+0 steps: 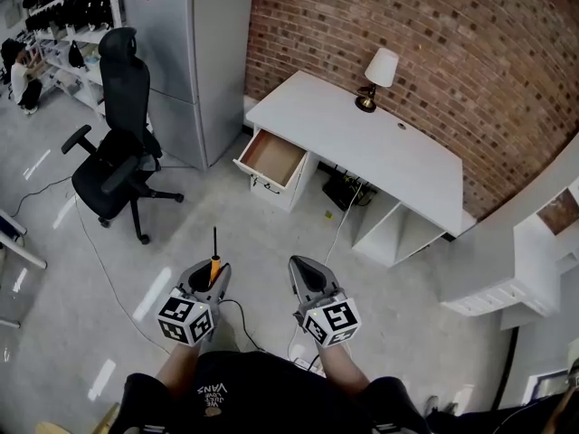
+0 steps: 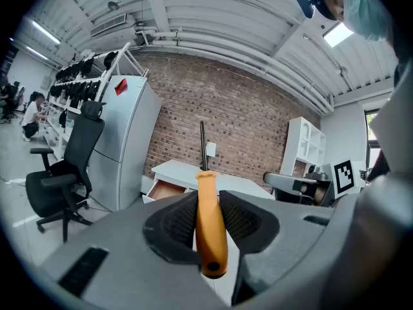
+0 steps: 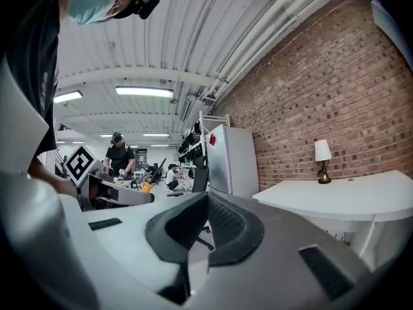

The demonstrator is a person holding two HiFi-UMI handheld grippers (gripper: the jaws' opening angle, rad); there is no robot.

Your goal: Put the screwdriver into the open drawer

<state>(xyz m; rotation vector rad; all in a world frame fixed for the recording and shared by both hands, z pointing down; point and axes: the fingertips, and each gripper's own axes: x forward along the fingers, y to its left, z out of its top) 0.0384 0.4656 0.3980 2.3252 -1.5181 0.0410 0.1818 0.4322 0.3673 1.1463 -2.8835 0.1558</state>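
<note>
Transport is the step in hand, as we judge it. We hold the left gripper [image 1: 213,277] closed on the slim screwdriver with an orange plastic handle and dark metal shaft [image 2: 210,225]. Its ribbed black pads press the handle from both sides, the butt end towards us and the shaft pointing away, ahead of the jaws. Our right gripper [image 3: 206,219] is empty, its jaws brought together with nothing between them.

The open drawer with a white front and pale wooden bottom [image 1: 271,155] stands pulled out at the left end of the long white desk [image 1: 380,156] against the red brick wall. It is well apart from us, across a stretch of glossy grey floor [image 1: 271,233].

Next, we reckon, we must walk up to the desk, bring the left gripper over the drawer's bare bottom, lower the screwdriver until it lies inside the walls, and only then part the jaws. The long shaft calls for care at the drawer's rim.
</note>
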